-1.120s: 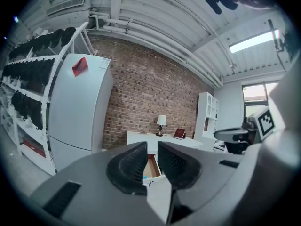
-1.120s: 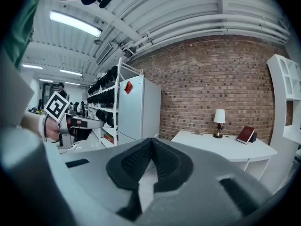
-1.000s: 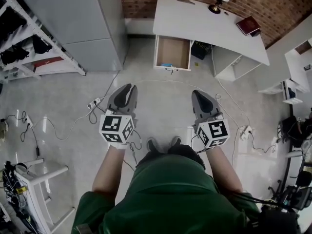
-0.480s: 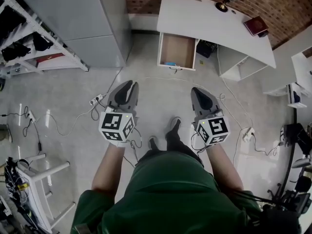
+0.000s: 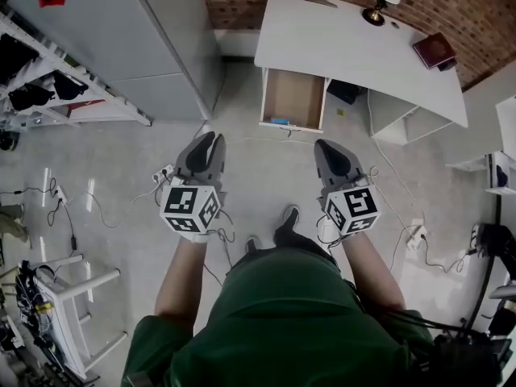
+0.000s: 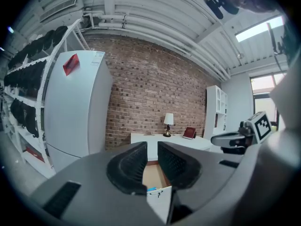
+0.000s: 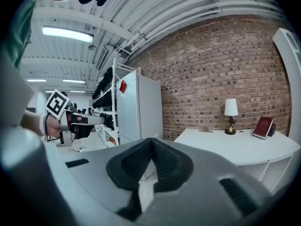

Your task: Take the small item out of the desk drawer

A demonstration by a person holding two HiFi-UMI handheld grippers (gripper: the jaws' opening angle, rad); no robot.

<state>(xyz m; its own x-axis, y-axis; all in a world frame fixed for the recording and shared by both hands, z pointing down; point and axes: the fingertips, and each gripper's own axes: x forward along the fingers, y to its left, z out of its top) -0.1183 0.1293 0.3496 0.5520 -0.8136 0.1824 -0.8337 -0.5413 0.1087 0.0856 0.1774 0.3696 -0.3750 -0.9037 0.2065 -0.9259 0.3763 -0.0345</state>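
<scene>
Item (image 5: pixel 279 121): small, blue, at the front edge of the open drawer (image 5: pixel 294 95), well apart from both tools.

Risk, judged: a power strip (image 5: pixel 167 170) and loose leads lie on the floor ahead of the feet, so a snag on the approach could jolt the reach. Farther on, the item sits close against the drawer front, and a steep reach may miss it.

Left tool (image 5: pixel 211 139): jaws a narrow gap apart, empty.

Right tool (image 5: pixel 322 145): jaws fully together, empty; must open before any grasp.
</scene>
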